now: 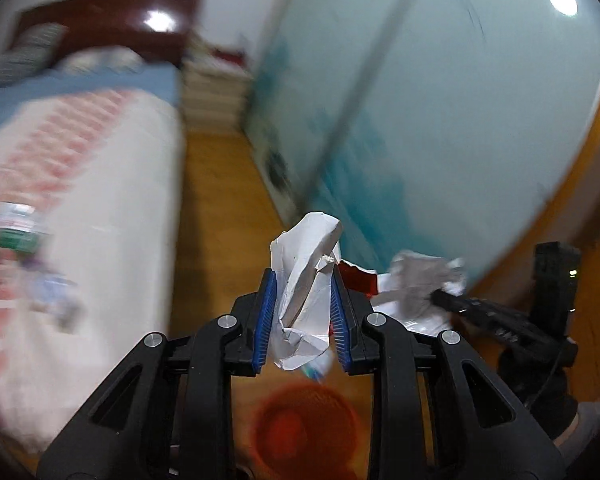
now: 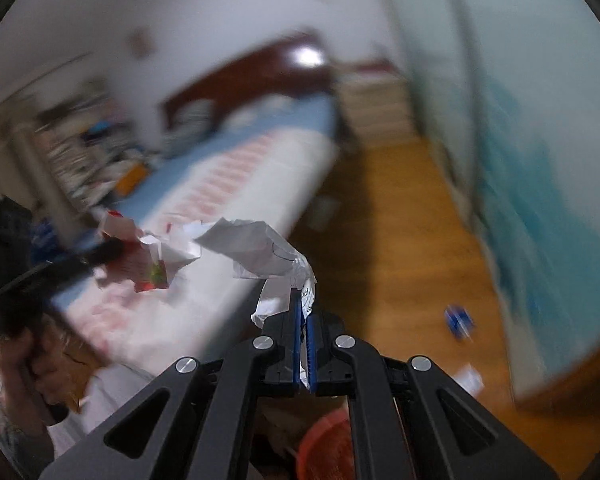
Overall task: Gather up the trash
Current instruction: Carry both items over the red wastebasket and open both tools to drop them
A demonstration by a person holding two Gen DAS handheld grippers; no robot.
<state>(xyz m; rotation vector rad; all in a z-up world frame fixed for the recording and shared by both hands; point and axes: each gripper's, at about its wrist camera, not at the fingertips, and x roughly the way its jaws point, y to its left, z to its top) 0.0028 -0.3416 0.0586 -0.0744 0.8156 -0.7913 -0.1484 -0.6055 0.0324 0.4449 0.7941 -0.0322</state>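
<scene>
My left gripper (image 1: 305, 280) is shut on a crumpled white-and-red wrapper (image 1: 308, 268), held above a red basket (image 1: 304, 424) on the floor. My right gripper (image 2: 303, 300) is shut on a crumpled white paper (image 2: 256, 248), with the red basket (image 2: 326, 448) below it. In the left wrist view the right gripper (image 1: 440, 298) shows at right with its paper (image 1: 416, 280). In the right wrist view the left gripper (image 2: 108, 252) shows at left with its wrapper (image 2: 148, 264). A blue scrap (image 2: 458, 320) and a white scrap (image 2: 470, 376) lie on the wooden floor.
A bed (image 1: 80, 208) with a pink-and-white cover is at left, and a bottle (image 1: 14, 228) lies on it. A pale blue wardrobe (image 1: 440, 100) lines the right. A wooden floor strip (image 1: 220, 220) runs between them. Both views are motion-blurred.
</scene>
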